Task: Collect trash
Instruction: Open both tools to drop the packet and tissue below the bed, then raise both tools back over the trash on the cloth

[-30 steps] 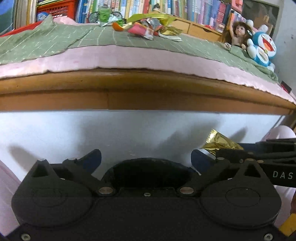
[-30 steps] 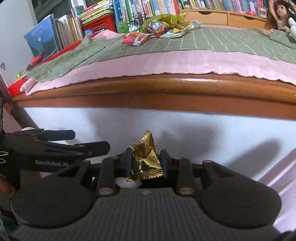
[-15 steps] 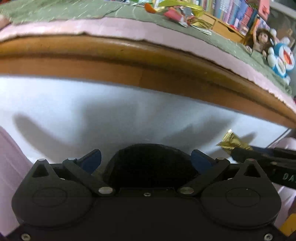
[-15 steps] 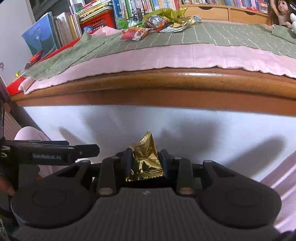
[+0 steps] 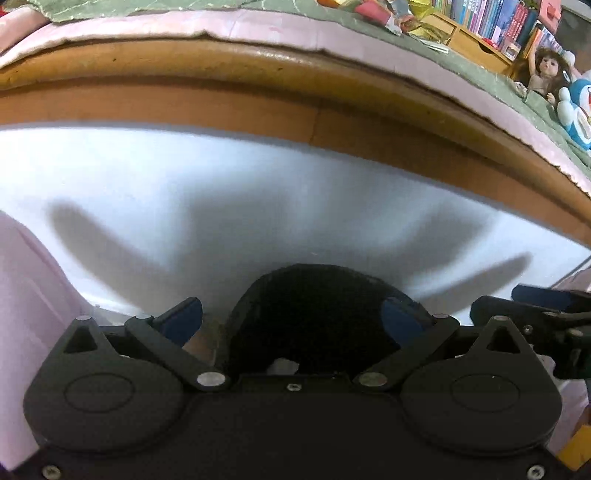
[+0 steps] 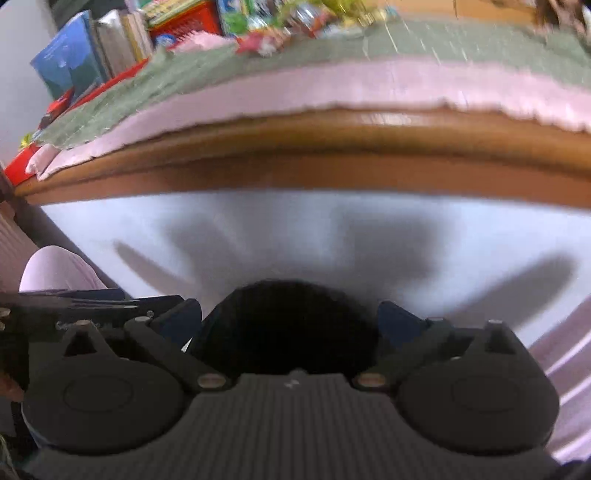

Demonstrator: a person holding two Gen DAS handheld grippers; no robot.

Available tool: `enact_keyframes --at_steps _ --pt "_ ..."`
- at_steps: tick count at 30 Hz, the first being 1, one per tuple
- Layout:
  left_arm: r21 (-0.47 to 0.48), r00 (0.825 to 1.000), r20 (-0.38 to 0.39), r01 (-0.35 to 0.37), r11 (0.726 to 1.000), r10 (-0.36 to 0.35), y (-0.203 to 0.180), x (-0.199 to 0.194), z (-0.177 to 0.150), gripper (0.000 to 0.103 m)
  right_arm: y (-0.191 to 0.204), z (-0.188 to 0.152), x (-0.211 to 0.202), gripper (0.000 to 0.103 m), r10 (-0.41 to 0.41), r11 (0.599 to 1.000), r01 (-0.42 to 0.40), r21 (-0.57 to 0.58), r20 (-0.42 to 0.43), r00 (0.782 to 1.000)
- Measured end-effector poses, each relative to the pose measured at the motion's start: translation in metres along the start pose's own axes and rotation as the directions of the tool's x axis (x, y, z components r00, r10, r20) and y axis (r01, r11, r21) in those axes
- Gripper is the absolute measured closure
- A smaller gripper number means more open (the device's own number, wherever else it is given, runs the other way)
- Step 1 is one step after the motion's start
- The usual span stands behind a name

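Right wrist view: right gripper (image 6: 290, 321) w/ jaws opening, spread wide, nothing between them, over a dark round opening (image 6: 288, 325), prob the trash bin, inside too dark to read. Whole frame blurred. Beyond it a white panel (image 6: 314, 236) under the wooden table edge (image 6: 332, 147); trash wrappers (image 6: 266, 42) lie far back on the green cloth (image 6: 184, 77), smeared. Left wrist view: left gripper (image 5: 291, 321) also spread wide, empty, above the same dark bin (image 5: 314, 314); a small pale scrap (image 5: 282, 366) at its near edge, can't identify. Wrappers (image 5: 388, 14) cut off by top edge. Doll (image 5: 545, 74) and blue toy (image 5: 580, 110) at far right
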State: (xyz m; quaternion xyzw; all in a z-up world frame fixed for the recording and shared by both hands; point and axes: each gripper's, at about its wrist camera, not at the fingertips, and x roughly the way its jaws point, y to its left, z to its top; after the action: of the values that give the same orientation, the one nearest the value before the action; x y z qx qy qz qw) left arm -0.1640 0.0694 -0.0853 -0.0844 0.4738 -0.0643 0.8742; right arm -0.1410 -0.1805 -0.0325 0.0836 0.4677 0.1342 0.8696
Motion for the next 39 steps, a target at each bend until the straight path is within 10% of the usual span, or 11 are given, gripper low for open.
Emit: enact_keyframes --at_steps 5,16,29,39 --pt "0.012 0.999 0.007 -0.039 0.999 0.039 -0.001 -0.001 -0.003 0.0 -0.01 -0.007 0.012 0.0 -0.007 0.997 0.01 0.072 -0.043 0.999" --pt "0.019 0.989 0.099 -0.109 0.994 0.106 -0.005 -0.02 -0.01 0.0 0.021 -0.01 0.0 0.0 -0.184 0.971 0.186 -0.15 0.032 0.982" --pt "0.169 0.982 0.087 -0.18 0.969 0.167 -0.035 -0.035 0.025 0.0 0.046 0.015 -0.017 0.0 -0.401 0.86 0.436 -0.265 0.178 0.899" --pt "0.133 0.974 0.221 -0.074 0.988 0.043 -0.028 -0.061 0.067 0.0 0.013 0.051 -0.046 0.0 -0.197 0.977 0.21 -0.04 0.218 0.956"
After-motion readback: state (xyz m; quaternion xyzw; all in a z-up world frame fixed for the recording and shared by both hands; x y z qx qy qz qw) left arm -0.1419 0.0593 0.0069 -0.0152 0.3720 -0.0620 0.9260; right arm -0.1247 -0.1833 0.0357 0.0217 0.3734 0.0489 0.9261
